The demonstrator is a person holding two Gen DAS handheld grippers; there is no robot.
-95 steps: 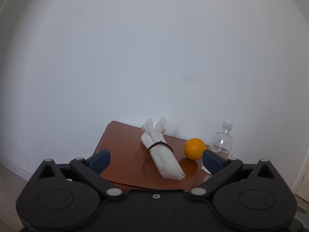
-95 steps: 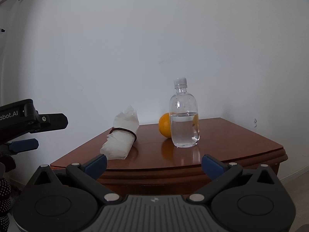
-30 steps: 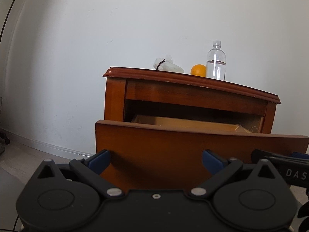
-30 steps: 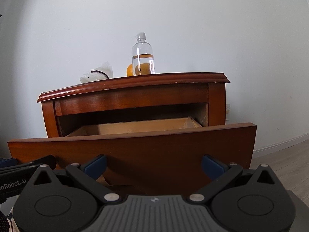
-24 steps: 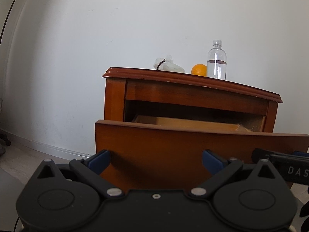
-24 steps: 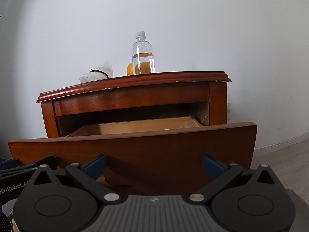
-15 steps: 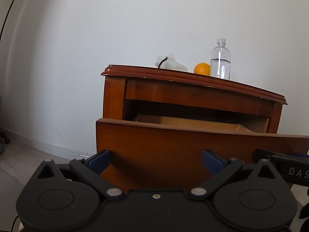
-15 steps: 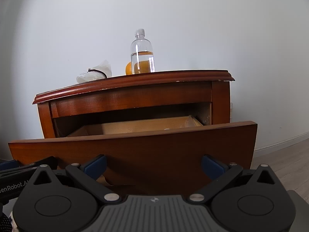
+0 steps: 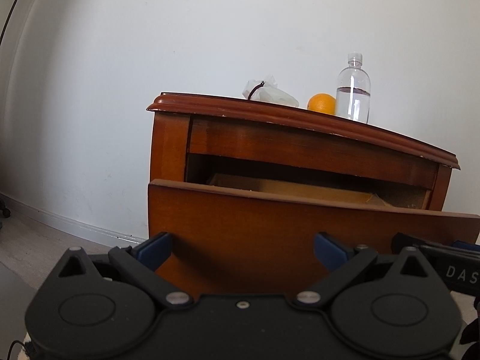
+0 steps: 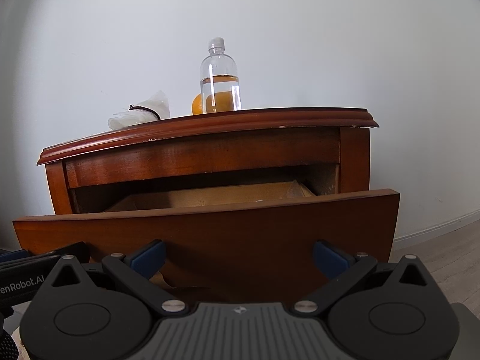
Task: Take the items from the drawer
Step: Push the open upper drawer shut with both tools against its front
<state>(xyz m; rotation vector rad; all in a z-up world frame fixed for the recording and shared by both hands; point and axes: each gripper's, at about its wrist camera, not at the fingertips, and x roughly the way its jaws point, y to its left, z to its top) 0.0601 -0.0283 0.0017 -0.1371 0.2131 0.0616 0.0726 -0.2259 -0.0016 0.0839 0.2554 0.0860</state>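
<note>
Below, the left gripper (image 9: pixel 242 246) and right gripper (image 10: pixel 239 250) both hung with jaws spread apart, empty, facing the pulled-out drawer (image 10: pixel 207 234). On the nightstand (image 9: pixel 300 147) top stood a bottle (image 10: pixel 220 81), orange (image 9: pixel 321 103) and banded napkin roll (image 9: pixel 268 93).

A wooden nightstand (image 10: pixel 207 153) stands against a white wall, its top carrying a banded roll of white tissue (image 10: pixel 141 114) at left, an orange (image 9: pixel 321 103) and, right, an upright bottle (image 10: pixel 220 81) apparently half full of water
</note>
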